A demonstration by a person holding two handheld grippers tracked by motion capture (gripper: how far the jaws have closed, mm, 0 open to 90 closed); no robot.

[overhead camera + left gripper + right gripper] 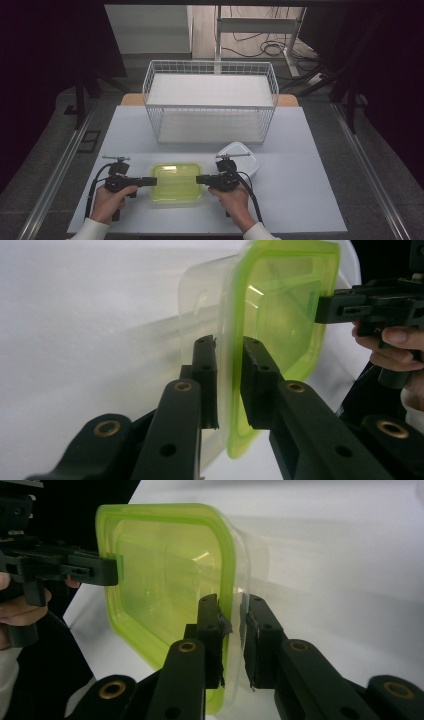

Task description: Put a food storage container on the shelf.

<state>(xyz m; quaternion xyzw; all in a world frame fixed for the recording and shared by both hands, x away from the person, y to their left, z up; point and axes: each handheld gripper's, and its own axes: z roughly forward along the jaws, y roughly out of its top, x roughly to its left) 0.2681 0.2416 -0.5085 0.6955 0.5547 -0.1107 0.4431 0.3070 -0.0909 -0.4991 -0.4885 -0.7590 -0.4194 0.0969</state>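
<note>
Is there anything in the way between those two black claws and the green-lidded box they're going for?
Nothing visible. The left gripper and the right gripper each already have their jaws around an opposite edge of the green-lidded box, with its rim between the pads. The white container sits behind, clear of both.

This looks like a lab or test room set up for recording, not a home. A plain pale grey table (pixel 310 165) stands on a grey carpeted floor (pixel 380 165), with dark curtains (pixel 50 60) closing it in on the left and right. Far behind it, black cables (pixel 260 47) lie loose on a wooden floor under a white metal desk frame (pixel 260 25). Metal rails (pixel 55 175) run along the floor beside the table.
</note>
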